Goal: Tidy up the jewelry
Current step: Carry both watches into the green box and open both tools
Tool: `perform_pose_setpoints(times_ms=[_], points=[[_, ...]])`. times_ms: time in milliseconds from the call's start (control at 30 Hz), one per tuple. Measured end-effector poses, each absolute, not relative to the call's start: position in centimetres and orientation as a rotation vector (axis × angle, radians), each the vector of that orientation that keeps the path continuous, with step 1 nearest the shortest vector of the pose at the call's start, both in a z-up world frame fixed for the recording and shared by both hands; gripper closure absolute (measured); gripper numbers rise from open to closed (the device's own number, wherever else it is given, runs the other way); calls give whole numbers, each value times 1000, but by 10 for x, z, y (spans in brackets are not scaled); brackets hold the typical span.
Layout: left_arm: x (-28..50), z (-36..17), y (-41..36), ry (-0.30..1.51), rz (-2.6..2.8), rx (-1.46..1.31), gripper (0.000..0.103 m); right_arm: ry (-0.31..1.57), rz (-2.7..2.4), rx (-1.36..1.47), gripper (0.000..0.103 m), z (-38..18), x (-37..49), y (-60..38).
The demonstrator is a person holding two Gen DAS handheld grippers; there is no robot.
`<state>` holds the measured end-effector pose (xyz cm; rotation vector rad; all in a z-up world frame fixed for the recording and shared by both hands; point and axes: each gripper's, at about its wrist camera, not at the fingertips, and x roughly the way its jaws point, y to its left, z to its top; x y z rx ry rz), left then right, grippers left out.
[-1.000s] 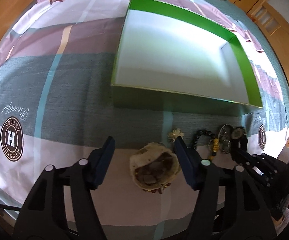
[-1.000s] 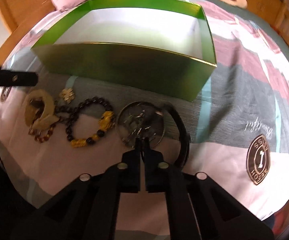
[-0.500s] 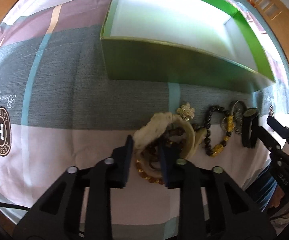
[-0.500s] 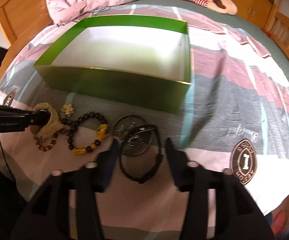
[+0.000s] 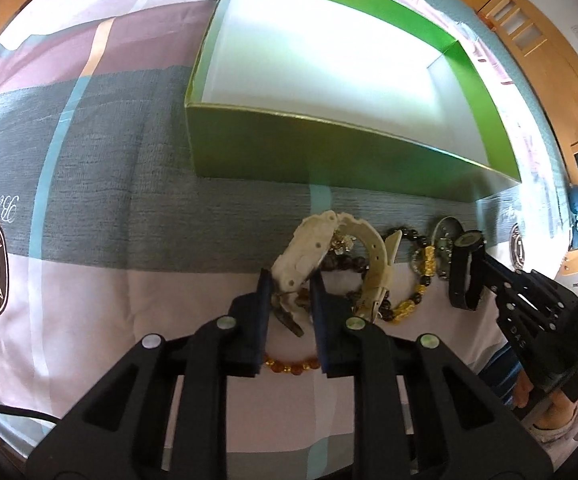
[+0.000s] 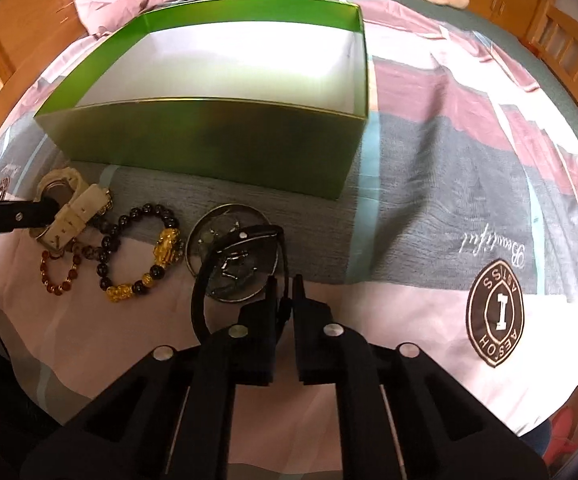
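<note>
On a bed spread with a grey, pink and white quilt [image 5: 89,168], two hand-held grippers close in on a row of jewelry laid out before an empty green box [image 5: 329,152]. The left gripper [image 5: 289,280] has its fingers clenched on a cream-coloured watch [image 5: 305,248], lifting one end of it while its strap curls over the bracelets beside it; the right gripper [image 6: 285,284] has its fingers pinched on the thin band of a black watch [image 6: 245,236], which stands partly over a round metal dish [image 6: 229,280]. Left lying on the quilt are an amber bead bracelet [image 6: 55,276], a black-and-gold bead bracelet [image 6: 145,252] and a small gold charm [image 5: 341,242], all close together, some touching. The box sits just behind the row, its white floor bare — nothing has gone in yet. The risks look plain enough: the cream watch's strap lies across darker beads and could drag a bracelet along or scatter the row when it rises, and the grip near the watch's end may let it swing or slip. The black band is narrow and slick-looking — a shallow pinch could lose it on the way over the box's near wall, or its loop could catch the dish's rim and tip the small pieces inside.
</note>
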<state>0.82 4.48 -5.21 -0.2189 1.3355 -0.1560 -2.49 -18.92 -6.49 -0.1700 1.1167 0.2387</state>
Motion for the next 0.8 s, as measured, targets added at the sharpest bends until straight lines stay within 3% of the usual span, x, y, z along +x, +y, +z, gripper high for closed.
perform_pose_setpoints(times_ms=[233,567,800], points=[[3,-39,55,1289,-150,-225,83,1038,273,-132,97,-33,-36,-192],[24,31,41,1041,-243,-237,83,838,317,-103,97,38,-13,-187],[72,16,24,1032,-182,-215,83,867,269,-112,97,19,42,-176]])
